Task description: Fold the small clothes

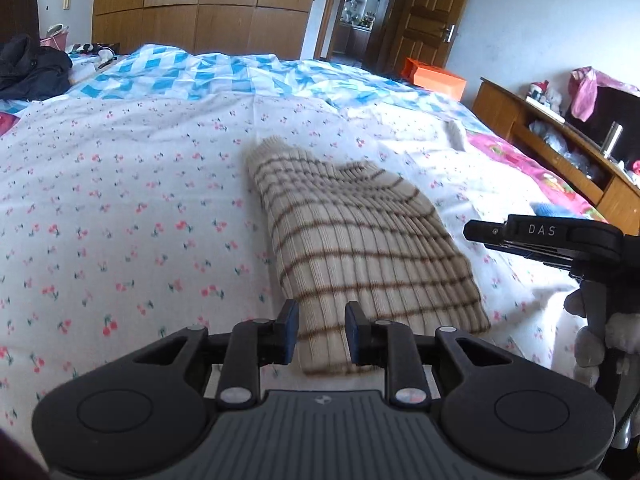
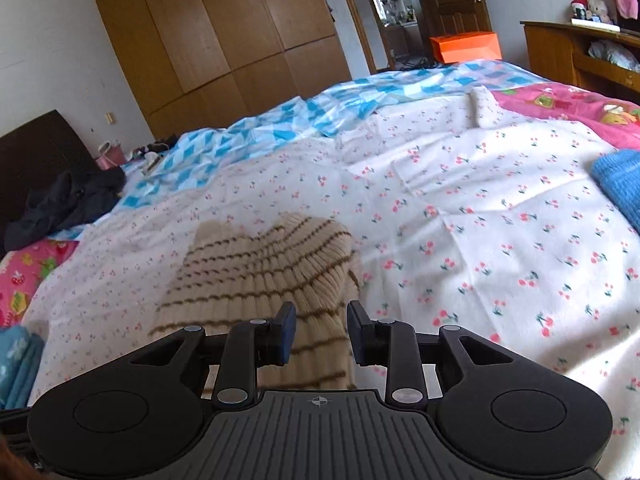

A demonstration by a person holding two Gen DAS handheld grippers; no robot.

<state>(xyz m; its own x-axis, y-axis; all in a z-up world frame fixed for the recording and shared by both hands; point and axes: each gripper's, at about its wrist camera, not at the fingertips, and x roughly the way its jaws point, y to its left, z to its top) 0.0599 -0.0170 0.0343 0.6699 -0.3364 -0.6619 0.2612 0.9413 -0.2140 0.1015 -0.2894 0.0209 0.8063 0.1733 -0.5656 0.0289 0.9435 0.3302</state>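
Observation:
A cream knit garment with brown stripes [image 1: 360, 248] lies folded on the cherry-print bedsheet [image 1: 120, 208]. My left gripper [image 1: 321, 330] is open, its fingers either side of the garment's near left corner, just above it. My right gripper [image 2: 321, 332] is open over the garment's near right edge [image 2: 272, 276]. The right gripper's body also shows at the right edge of the left wrist view [image 1: 548, 240].
A blue knit item [image 2: 620, 184] lies on the bed to the right. A blue checked sheet [image 1: 200, 72] covers the far side. Dark clothes [image 1: 28, 68] are heaped at the far left. A wooden cabinet [image 1: 560, 148] stands right of the bed.

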